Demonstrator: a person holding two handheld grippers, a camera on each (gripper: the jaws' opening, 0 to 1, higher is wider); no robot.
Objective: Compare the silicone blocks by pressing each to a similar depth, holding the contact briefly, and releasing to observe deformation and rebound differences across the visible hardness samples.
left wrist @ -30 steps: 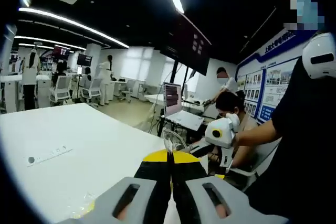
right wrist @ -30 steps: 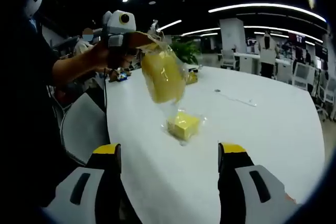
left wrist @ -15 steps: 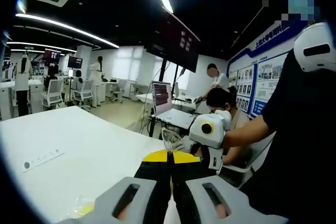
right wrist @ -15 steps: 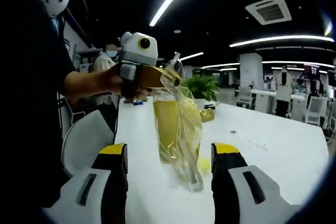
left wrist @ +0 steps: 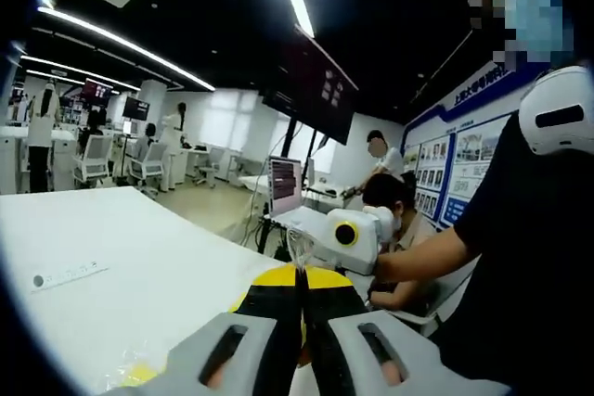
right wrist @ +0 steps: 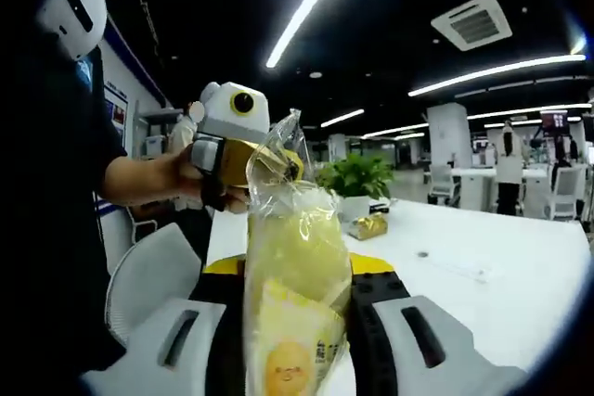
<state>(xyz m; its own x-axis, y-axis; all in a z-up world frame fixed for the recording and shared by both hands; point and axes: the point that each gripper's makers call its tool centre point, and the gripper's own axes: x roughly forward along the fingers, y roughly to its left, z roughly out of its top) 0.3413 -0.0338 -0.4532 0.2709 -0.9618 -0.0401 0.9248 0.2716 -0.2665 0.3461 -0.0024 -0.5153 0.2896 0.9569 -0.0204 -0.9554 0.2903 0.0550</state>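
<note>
The left gripper has two pale grey jaws, each with a long slot, black inner faces and yellow tips. The right gripper is built alike, grey slotted jaws with black inner faces and yellow at the tips, and where it shows across from the left gripper its body is a white housing. The person wears a dark short sleeve and a white rounded piece with a dark slot at the shoulder.

Yellow silicone block hangs upright inside clear bag.
</note>
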